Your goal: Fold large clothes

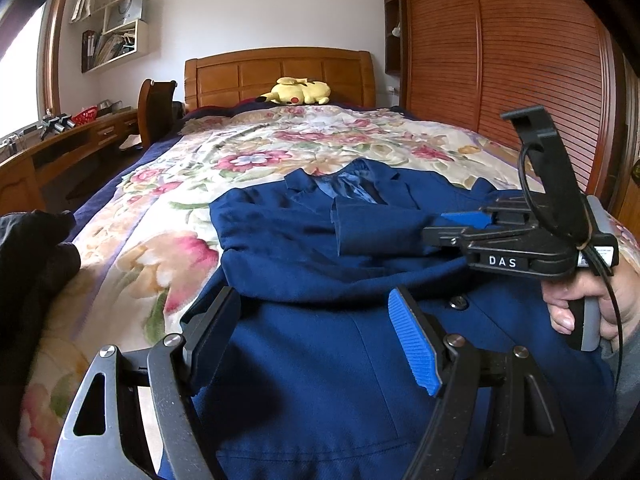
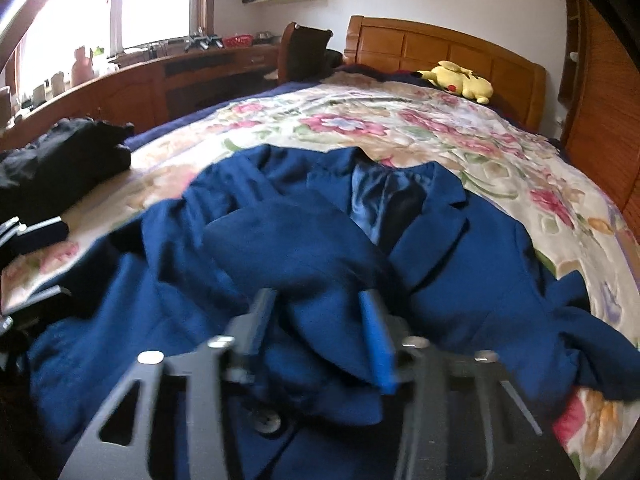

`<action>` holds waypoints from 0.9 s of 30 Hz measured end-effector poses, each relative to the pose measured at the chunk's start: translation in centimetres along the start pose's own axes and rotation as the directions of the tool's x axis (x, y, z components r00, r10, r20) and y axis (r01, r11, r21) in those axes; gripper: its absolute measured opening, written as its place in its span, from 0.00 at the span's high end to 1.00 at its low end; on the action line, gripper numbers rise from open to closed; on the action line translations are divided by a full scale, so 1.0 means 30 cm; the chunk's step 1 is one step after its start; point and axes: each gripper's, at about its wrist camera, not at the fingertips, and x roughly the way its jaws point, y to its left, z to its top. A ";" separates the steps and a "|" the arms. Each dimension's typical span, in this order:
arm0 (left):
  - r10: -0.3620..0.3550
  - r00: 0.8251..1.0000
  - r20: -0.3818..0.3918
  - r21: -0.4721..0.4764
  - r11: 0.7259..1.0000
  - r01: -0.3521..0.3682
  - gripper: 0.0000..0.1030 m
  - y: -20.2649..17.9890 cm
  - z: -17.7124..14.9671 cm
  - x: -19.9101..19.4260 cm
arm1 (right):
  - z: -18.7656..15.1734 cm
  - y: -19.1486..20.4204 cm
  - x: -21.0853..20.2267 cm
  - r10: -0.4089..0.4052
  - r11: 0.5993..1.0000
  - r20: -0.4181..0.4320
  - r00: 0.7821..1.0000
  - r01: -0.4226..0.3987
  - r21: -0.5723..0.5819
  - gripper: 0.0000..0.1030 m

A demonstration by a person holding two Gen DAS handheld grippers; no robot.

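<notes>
A dark blue suit jacket (image 1: 320,240) lies face up on the flowered bedspread (image 1: 168,184), collar toward the headboard, one sleeve folded across its chest. My left gripper (image 1: 316,320) is open and empty just above the jacket's lower front. My right gripper (image 1: 436,232) hovers over the jacket's right side, held in a hand; its jaws look nearly closed from the side. In the right wrist view the jacket (image 2: 320,248) fills the middle and the right gripper (image 2: 320,312) is open, jaws apart above the folded sleeve, holding nothing.
A pile of black clothes (image 1: 36,264) lies on the bed's left edge and also shows in the right wrist view (image 2: 64,160). A yellow plush toy (image 1: 298,92) rests at the wooden headboard (image 1: 280,72). A desk (image 1: 72,136) stands left, a wardrobe (image 1: 500,60) right.
</notes>
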 end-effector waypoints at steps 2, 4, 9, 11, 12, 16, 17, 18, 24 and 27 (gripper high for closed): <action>0.000 1.000 0.000 0.000 1.000 0.000 0.25 0.000 0.000 0.000 | -0.001 0.000 -0.001 -0.008 1.000 0.001 1.000 0.008 -0.002 0.90; -0.002 1.000 0.002 -0.002 1.000 0.002 0.25 0.002 -0.002 -0.002 | -0.001 -0.004 -0.023 -0.022 1.000 0.028 0.999 0.022 0.011 0.93; -0.002 1.000 0.004 -0.010 1.000 0.002 0.25 0.010 -0.005 0.000 | -0.018 -0.029 -0.100 -0.069 0.994 0.117 0.991 0.059 0.091 0.94; -0.002 1.000 0.006 -0.011 1.000 0.002 0.25 0.009 -0.006 -0.001 | -0.043 -0.042 -0.131 -0.099 0.990 0.133 0.986 0.085 0.112 0.94; -0.002 1.000 0.007 -0.012 1.000 0.002 0.25 0.009 -0.006 -0.002 | -0.057 -0.046 -0.146 -0.115 0.988 0.137 0.984 0.100 0.115 0.94; -0.002 1.000 0.010 -0.009 1.000 0.002 0.25 0.006 -0.006 -0.007 | -0.105 -0.065 -0.171 -0.164 0.983 0.106 0.981 0.153 0.101 0.94; -0.002 1.000 0.010 -0.008 1.000 0.002 0.25 0.006 -0.006 -0.008 | -0.112 -0.063 -0.175 -0.167 0.982 0.098 0.981 0.158 0.101 0.93; -0.001 1.000 0.011 -0.007 1.000 0.001 0.25 0.006 -0.007 -0.009 | -0.122 -0.067 -0.179 -0.169 0.982 0.087 0.982 0.160 0.101 0.94; 0.001 1.000 0.016 -0.002 1.000 -0.001 0.25 -0.004 -0.005 -0.016 | -0.136 -0.055 -0.227 -0.137 0.987 0.044 0.990 0.132 0.089 0.93; -0.001 1.000 0.018 -0.002 1.000 0.001 0.25 -0.009 -0.004 -0.020 | -0.114 -0.063 -0.252 -0.155 0.985 0.054 0.986 0.150 0.087 0.82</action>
